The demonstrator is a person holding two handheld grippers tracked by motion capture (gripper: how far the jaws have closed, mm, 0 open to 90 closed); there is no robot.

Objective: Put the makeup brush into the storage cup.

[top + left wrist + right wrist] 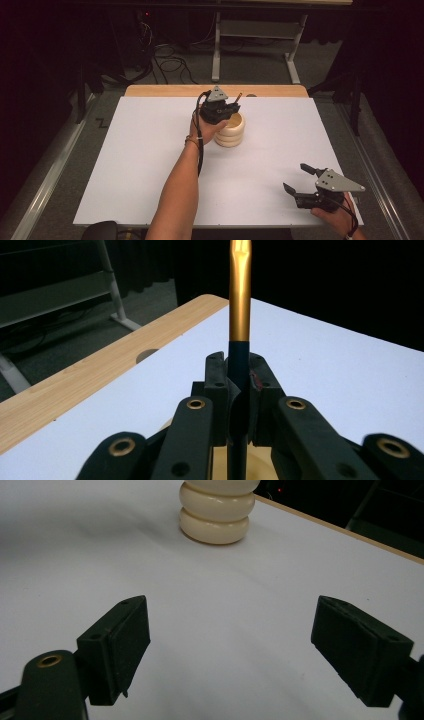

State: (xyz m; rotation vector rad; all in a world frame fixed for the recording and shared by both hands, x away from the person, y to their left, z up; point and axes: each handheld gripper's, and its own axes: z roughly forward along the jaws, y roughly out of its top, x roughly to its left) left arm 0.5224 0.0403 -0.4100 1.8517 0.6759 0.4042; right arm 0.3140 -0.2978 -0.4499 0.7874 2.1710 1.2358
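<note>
The slim stick with a black lower shaft and gold upper part [239,315] stands just above the cream ribbed round holder [231,131], its long axis running out from the jaws toward the table's far edge. Its tip is cut off, its foot hidden. The left gripper [223,108] is clamped on it. The right gripper [299,179], well apart from the holder, gapes wide, holding nothing

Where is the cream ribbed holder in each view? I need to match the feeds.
High view: cream ribbed holder at table centre, beneath the left gripper.
Left gripper view: not identifiable.
Right gripper view: top centre, beyond the open jaws.
Shared landmark: the wooden table edge.
</note>
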